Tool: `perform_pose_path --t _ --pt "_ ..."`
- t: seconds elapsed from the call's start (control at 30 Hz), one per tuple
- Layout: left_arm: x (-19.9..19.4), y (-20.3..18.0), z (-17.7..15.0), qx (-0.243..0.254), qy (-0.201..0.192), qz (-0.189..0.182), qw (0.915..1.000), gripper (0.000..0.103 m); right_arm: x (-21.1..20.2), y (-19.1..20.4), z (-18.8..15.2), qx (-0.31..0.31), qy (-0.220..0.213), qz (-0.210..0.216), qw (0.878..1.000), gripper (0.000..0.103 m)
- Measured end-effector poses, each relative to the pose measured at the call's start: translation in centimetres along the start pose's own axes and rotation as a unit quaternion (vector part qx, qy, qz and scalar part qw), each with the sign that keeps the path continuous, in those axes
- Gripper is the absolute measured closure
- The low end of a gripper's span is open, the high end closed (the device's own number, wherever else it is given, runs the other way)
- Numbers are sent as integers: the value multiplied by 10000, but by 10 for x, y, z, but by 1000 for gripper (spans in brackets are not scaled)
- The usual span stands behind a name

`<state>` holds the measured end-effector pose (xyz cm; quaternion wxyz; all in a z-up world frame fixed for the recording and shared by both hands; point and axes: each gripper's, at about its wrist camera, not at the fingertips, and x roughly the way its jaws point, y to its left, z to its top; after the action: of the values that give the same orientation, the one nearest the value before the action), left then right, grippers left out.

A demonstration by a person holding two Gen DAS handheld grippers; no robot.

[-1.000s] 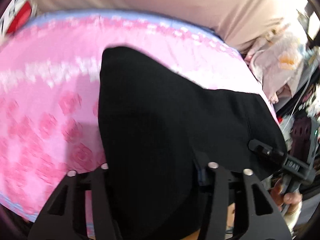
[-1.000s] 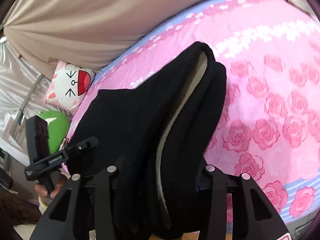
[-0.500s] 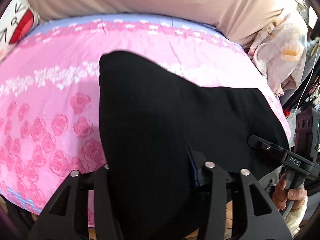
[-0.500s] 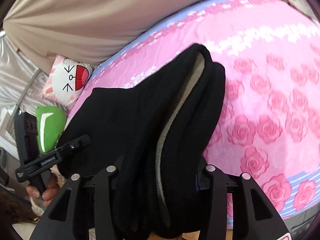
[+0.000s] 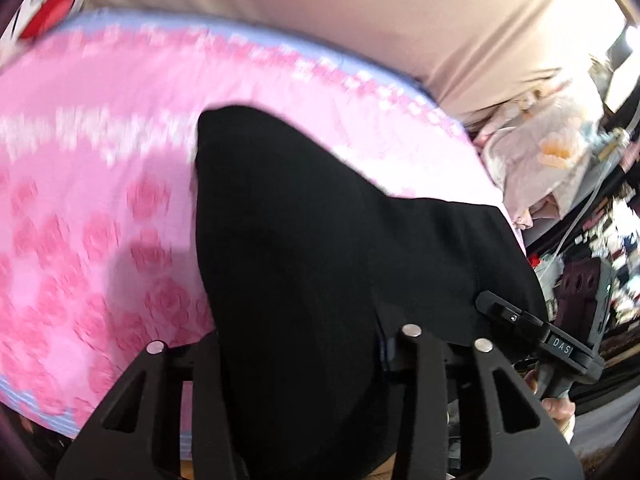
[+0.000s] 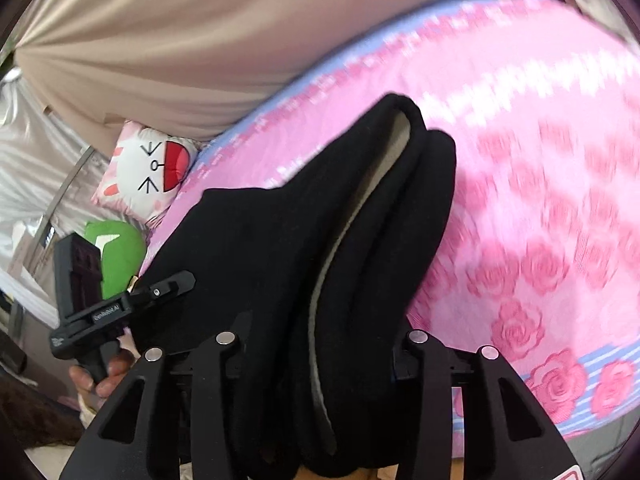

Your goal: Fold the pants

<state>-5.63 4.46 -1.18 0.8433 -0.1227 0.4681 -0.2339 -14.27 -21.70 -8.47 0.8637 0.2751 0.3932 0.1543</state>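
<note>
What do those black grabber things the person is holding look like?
Both are matte black. The left gripper and right gripper each have flat angular fingers with triangle-shaped cut-outs and round silver studs on top. Seen from the side, each is a slim black bar on a handle, with small white lettering.

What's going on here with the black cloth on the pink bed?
A person is folding black pants on a pink rose-print bedspread, with a two-finger gripper in each hand. The left gripper and the right gripper each have a bunched part of the pants between their fingers, and both are closing on it. The pants are already doubled over, pale lining showing in the fold.
</note>
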Motion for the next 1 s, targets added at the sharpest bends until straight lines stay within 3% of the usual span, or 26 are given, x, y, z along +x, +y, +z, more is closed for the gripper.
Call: perform_pose_path --t 0.17,0.33,0.57,0.8,1.0 --pt "-40 -19 19 337 -494 -76 9982 66 -33 31 21 -471 -453 40 9979 63" --pt "-81 -41 43 693 -1124 -136 9912 66 -66 64 51 -943 -951 136 9909 63" --pt "-121 -70 94 1215 -2044 -37 9713 66 -98 104 105 -1578 -1702 261 9723 62" --pt "-145 -92 160 1636 -3024 158 9389 65 -106 135 175 -1987 -2383 389 9499 62" --pt "-120 -89 224 1674 -3274 261 9296 64 -81 138 242 -2044 -2758 460 9381 61"
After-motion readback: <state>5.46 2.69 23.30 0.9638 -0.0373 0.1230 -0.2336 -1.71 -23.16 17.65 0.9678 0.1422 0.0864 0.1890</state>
